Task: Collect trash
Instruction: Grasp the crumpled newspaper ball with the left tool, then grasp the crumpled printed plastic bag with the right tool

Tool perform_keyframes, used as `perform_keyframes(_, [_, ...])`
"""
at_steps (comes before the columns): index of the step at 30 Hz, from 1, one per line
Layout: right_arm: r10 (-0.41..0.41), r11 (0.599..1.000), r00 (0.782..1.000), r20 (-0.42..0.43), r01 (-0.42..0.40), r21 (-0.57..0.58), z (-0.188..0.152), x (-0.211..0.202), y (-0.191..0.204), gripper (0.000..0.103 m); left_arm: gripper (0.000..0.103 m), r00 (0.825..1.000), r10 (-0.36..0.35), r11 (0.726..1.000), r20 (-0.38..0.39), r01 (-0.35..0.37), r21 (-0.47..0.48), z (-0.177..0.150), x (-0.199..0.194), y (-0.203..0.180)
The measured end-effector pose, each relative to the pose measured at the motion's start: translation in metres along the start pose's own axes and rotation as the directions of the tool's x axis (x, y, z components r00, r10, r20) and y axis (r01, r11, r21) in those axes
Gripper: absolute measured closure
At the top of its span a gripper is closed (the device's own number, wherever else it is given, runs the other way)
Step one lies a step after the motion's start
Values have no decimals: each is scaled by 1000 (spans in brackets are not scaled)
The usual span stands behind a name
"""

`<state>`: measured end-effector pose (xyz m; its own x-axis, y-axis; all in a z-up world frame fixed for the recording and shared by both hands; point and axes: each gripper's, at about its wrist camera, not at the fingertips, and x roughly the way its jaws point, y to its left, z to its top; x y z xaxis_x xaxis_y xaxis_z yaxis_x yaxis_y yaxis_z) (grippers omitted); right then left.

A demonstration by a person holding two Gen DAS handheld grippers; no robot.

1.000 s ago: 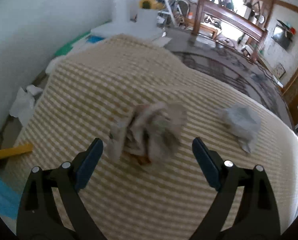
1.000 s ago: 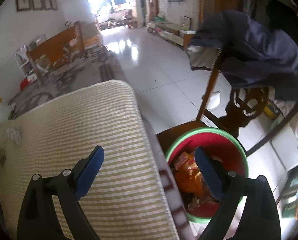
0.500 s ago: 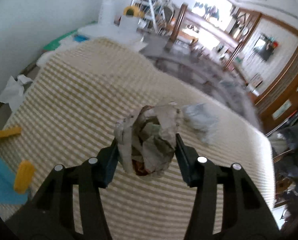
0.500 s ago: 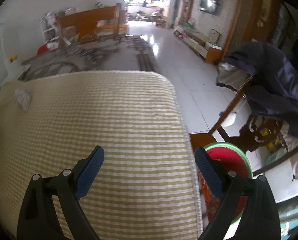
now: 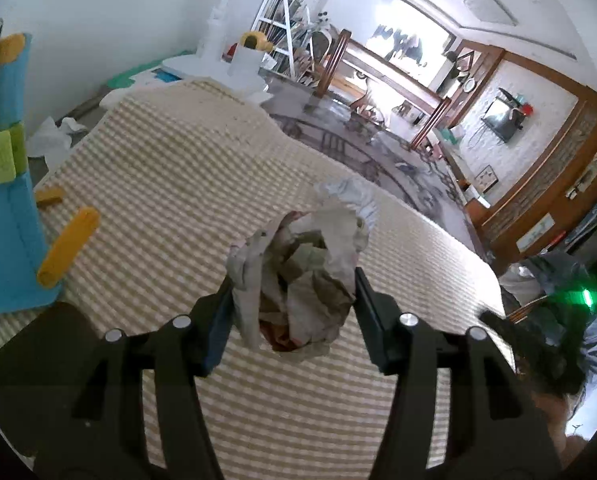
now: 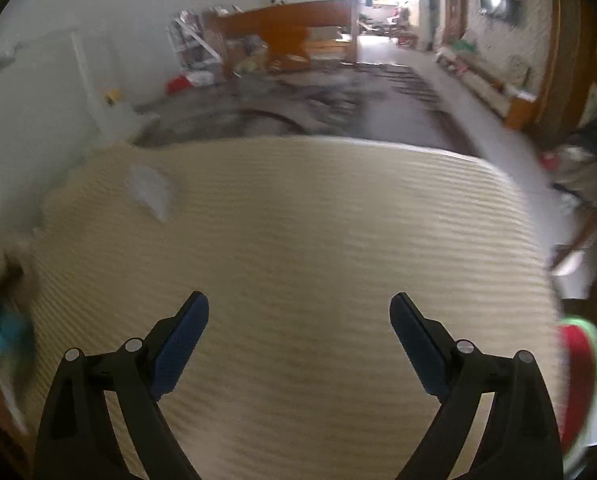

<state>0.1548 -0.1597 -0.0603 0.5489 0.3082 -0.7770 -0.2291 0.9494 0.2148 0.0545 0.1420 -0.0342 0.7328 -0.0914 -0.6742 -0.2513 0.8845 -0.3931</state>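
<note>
Striped mattress [image 5: 178, 184], crumpled paper wad [image 5: 298, 280] (no legible print), left gripper [image 5: 292, 300] clamped.

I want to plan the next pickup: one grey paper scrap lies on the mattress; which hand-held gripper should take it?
Probably right: the right hand-held gripper is open and empty, facing the scrap. The left hand-held gripper is shut on a paper wad.

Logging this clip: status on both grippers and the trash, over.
Left gripper shut on crumpled paper wad. Right gripper open, empty. Second paper scrap on striped mattress. Nothing in the way.
</note>
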Motion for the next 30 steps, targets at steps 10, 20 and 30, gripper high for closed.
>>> perform_keyframes(10, [31,999,995,-95,-32,-11,66,116,119,12,50,998,-61,995,-16,60,-80,7,1,11])
perform_keyframes(20, [98,995,979,-180,-100,-2,59,147,130,54,49,996,-85,993,-35,82,-86,6,9,10])
perform_keyframes(30, [171,978,973,-153,-187,-95,16,55,94,56,49,996,-66,996,-52,63,-58,2,15,6])
